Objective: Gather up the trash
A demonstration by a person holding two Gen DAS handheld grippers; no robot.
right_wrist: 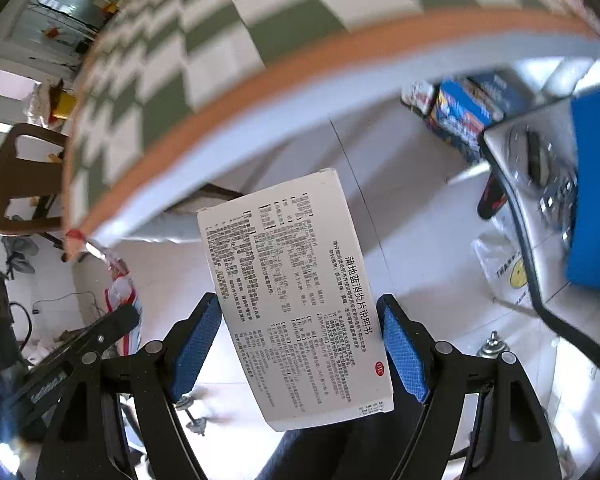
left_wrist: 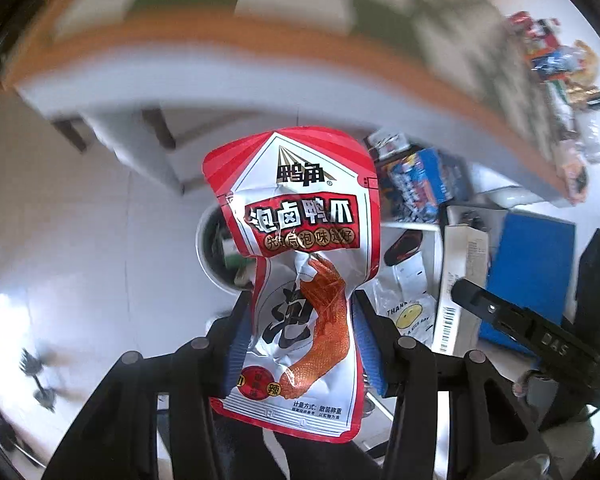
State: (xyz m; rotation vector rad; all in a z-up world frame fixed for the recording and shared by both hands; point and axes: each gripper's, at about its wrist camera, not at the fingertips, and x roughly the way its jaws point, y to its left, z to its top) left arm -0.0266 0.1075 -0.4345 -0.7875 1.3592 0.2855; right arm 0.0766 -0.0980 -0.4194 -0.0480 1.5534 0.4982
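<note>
Left tongs (left_wrist: 300,344) grip a red snack wrapper (left_wrist: 300,272) directly above the white bin (left_wrist: 204,248). Right tongs (right_wrist: 300,344) hold a printed medicine box (right_wrist: 296,300), also off the tabletop (left_wrist: 420,64). Neither is binned yet; more wrappers (left_wrist: 560,64) remain on the tabletop.

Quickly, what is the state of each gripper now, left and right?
Left gripper: closed on the red and white snack packet.
Right gripper: the white medicine leaflet sits between its pads; whether they clamp it cannot be told.

Glossy crinkled plastic snack packet (left_wrist: 300,280), matt printed paper leaflet (right_wrist: 296,300), textured blue pads (right_wrist: 404,352)
</note>
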